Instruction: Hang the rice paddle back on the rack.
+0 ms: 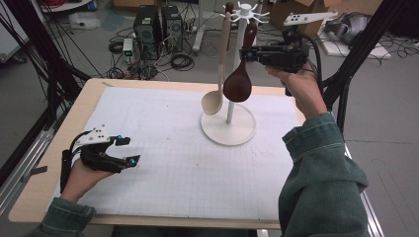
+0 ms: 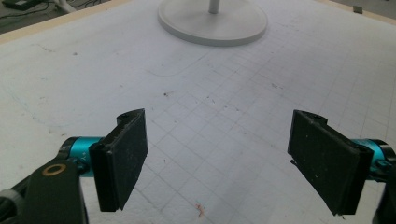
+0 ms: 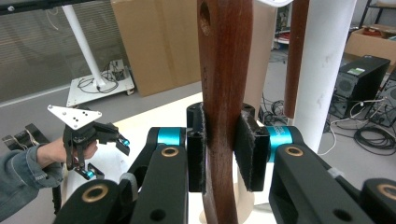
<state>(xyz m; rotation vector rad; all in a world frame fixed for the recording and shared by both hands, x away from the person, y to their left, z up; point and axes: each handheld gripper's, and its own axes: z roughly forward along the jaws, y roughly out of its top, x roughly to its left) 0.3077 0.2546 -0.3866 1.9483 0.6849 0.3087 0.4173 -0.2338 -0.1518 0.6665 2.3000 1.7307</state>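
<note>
Wood of a dark, reddish tone makes up the spoon (image 1: 238, 79) that the right gripper (image 1: 250, 54) has clamped by its handle, high above the far right part of the table (image 1: 34, 168), beside the white rack (image 1: 229, 121) from which a pale wooden spoon (image 1: 217, 79) hangs. In the right gripper view the two black pads (image 3: 196, 149) press flat on either side of the handle (image 3: 224, 93), a little below the hanging hole near its top, and the bowl hangs down out of that frame; in the high view the bowl sits level with the pale spoon's bowl, just in front of the rack's post. Such a spoon is likely stiff, light and not fragile, though the smooth finish may let it slide or swivel between the pads, since most of its weight lies in the bowl far below the grip. Holding on the flat faces of the handle, as here, looks sound; a grip nearer the bowl would swing less. The left gripper (image 1: 127, 150) rests low over the near left of the white gridded mat (image 1: 173, 168), its jaws spread wide apart with nothing between them.
</note>
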